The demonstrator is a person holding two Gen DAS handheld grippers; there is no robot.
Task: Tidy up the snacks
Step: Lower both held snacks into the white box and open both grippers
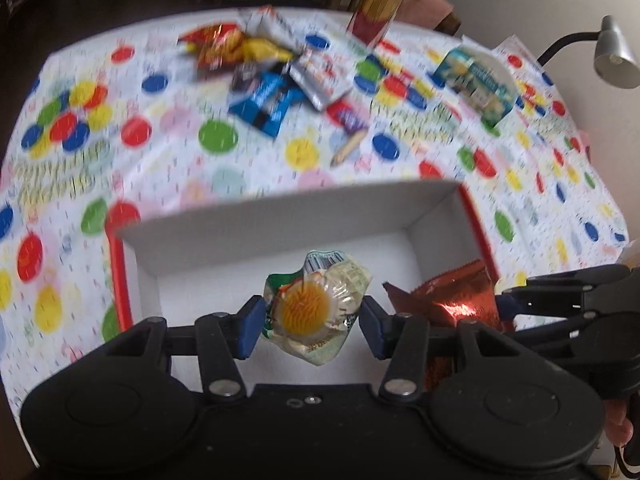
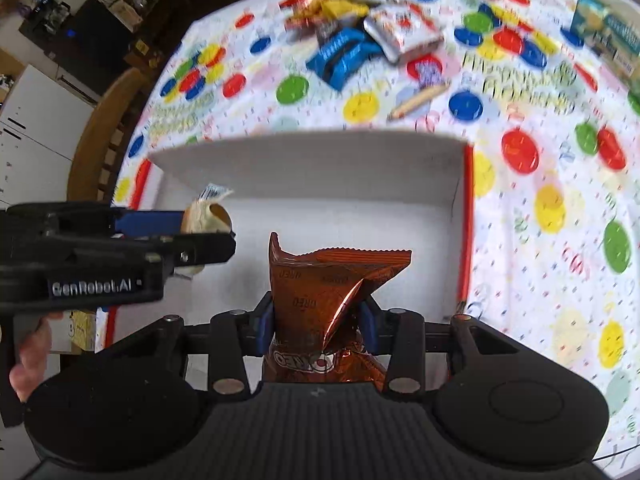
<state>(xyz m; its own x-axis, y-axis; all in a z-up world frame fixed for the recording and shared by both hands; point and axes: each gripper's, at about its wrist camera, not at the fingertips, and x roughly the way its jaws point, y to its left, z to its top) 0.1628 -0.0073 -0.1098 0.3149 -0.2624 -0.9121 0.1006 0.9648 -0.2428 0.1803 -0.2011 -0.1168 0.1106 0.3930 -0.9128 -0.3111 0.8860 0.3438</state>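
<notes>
Polka-dot tablecloth (image 1: 216, 136) fills frame, blurred. White cardboard box with red outside (image 1: 280, 216), lower centre, sits under both my tongs. Left gripper (image 1: 310, 322) pinches clear jelly cup with orange centre (image 1: 308, 308) at its sides; right gripper (image 2: 316, 322) clamps copper foil packet (image 2: 332, 292), "OREO" legible. Lower both inside walls, release apart, no stacking. Loose snack pile (image 1: 264, 76) upper centre waits. "GenRobot.AI" on left tool.

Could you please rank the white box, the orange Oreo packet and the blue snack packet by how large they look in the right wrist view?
1. white box
2. orange Oreo packet, though it sits close to the camera, which inflates it
3. blue snack packet, far off on the table, so its true size is unsure
</notes>
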